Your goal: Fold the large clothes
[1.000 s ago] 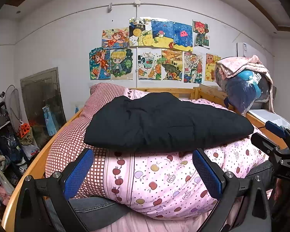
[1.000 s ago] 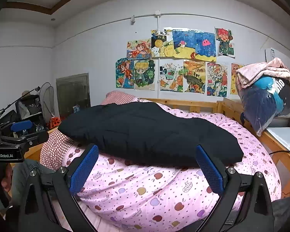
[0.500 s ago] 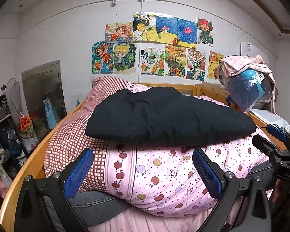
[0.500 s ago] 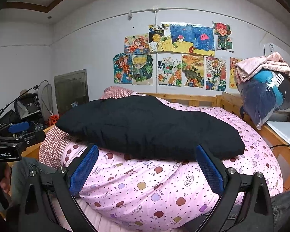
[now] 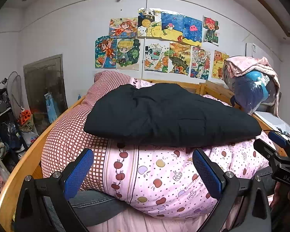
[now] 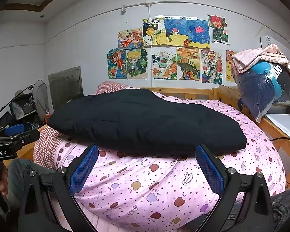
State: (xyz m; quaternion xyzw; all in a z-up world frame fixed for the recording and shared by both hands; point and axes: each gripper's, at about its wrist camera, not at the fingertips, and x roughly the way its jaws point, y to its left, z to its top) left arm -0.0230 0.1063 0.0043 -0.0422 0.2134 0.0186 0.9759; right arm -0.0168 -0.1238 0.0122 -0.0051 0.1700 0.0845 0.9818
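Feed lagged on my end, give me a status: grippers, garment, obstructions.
Left gripper open, empty. Right gripper open, empty. Black garment lies folded on the pink quilt, untouched. Nothing between grippers and garment.

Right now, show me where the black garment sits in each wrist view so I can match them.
Left wrist view: the black garment lies across the centre, on top of the pink quilt.
Right wrist view: the black garment lies centre, slightly left, on the same quilt.
Shared landmark: the drawings on the wall above it.
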